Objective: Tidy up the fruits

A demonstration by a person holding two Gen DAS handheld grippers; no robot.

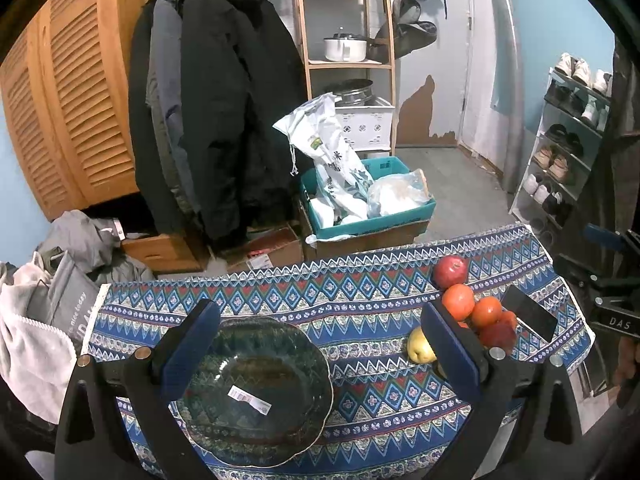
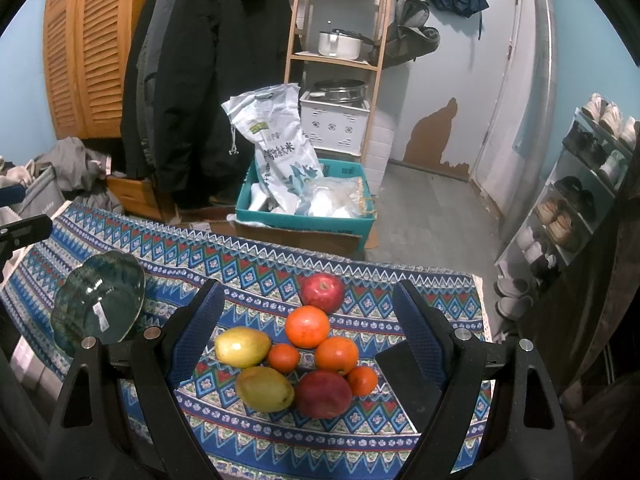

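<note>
1. Left gripper point(image 1: 320, 344) spread wide, nothing between its fingers, hovering above the bowl point(image 1: 256, 392).
2. Bowl empty but for a white sticker point(image 1: 249, 399), sitting at 7 o'clock in the left view, on the cloth point(image 1: 360, 292).
3. Right gripper point(image 2: 310, 330) likewise spread wide, gripping nothing, poised over the fruit pile.
4. Apple point(image 2: 322, 292) at 12 o'clock of the pile, apart from a second apple point(image 2: 323, 394) at 6.
5. Oranges point(image 2: 307, 326) in the centre, two small ones among them.
6. Two mangoes point(image 2: 242, 347) at 9 o'clock of the pile, touching.
7. Phone point(image 2: 408, 388) at 3 o'clock, just beside the fruit.
</note>
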